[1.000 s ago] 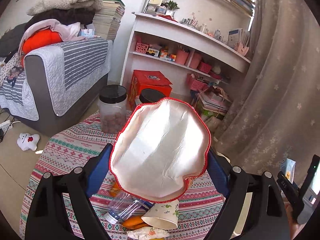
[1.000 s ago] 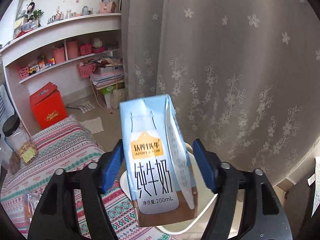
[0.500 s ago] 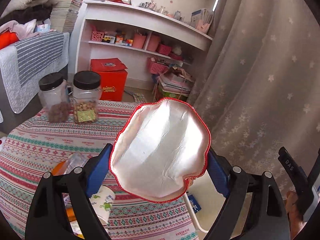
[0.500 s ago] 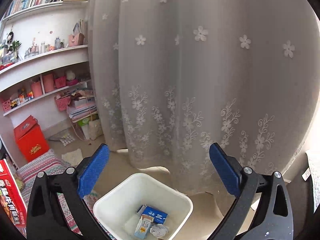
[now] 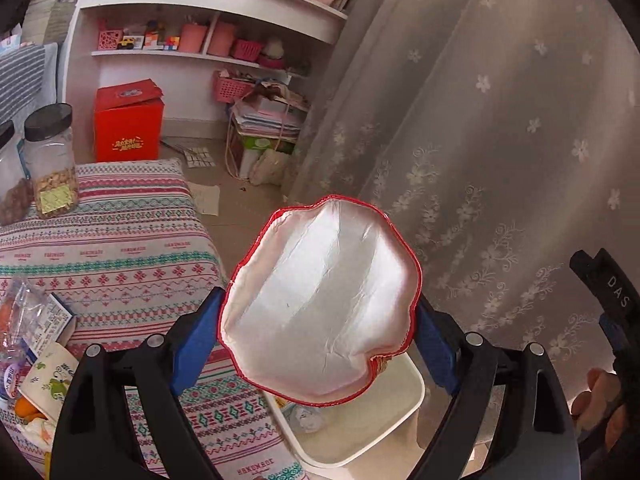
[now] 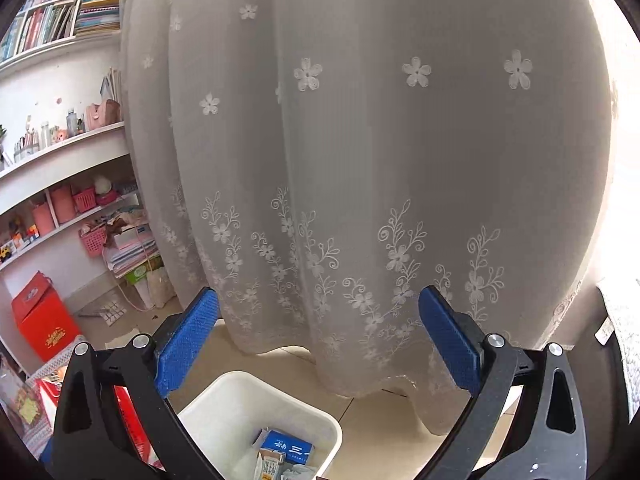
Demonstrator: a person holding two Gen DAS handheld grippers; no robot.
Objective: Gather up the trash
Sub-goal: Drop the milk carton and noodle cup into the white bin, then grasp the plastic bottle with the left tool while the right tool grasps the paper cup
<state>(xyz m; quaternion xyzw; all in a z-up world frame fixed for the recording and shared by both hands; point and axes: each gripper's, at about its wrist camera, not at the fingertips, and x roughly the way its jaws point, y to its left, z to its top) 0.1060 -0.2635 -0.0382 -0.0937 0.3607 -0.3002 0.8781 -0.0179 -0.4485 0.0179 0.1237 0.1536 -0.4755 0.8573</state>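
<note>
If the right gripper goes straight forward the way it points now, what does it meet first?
Probably the curtain. The open, empty right gripper points at its embroidered lower part; the bin sits lower, below that line. Depth is hard to judge.

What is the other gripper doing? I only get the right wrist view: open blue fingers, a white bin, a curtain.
Observer: The left gripper grips a crumpled bag, red-edged and silvery inside, with its open mouth facing the camera.
Visitor: Is it near the bin?
Observer: Yes, the bag is held over the bin, not yet dropped.
Visitor: Any trash elsewhere?
Observer: A paper cup and wrappers lie on the table beside the bin.
</note>
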